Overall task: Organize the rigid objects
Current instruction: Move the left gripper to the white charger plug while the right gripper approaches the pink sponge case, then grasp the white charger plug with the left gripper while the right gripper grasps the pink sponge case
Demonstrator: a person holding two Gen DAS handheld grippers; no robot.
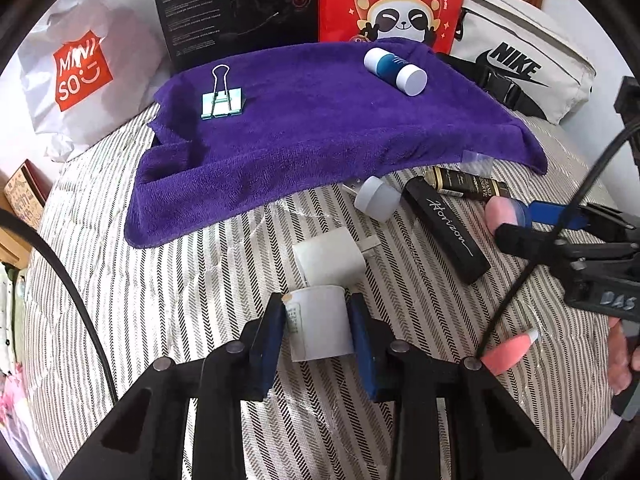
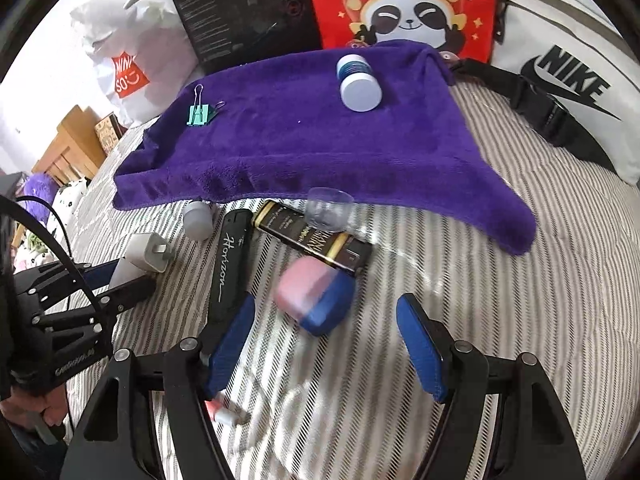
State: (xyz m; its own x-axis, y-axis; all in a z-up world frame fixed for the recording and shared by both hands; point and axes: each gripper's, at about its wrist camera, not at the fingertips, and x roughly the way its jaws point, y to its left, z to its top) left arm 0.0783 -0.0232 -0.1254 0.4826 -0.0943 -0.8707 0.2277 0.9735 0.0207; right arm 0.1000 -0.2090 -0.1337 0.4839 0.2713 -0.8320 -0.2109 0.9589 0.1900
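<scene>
In the left wrist view my left gripper (image 1: 319, 336) is shut on a white cylinder with a small printed label (image 1: 320, 320), which rests on the striped bedcover. A white charger plug (image 1: 332, 256) lies just beyond it. My right gripper (image 2: 326, 348) stands open, tilted down over a pink and blue rounded object (image 2: 316, 296) that lies just ahead of its fingertips, untouched. A purple towel (image 2: 304, 148) further back carries a teal binder clip (image 2: 199, 114) and a blue and white bottle (image 2: 358, 84).
Along the towel's near edge lie a black "Horizon" case (image 2: 228, 264), a dark gold-lettered tube (image 2: 312, 240), a clear plastic cup (image 2: 328, 212) and a pale cap (image 2: 199, 220). A pink stick (image 1: 508, 352) lies close by. Bags and boxes line the back.
</scene>
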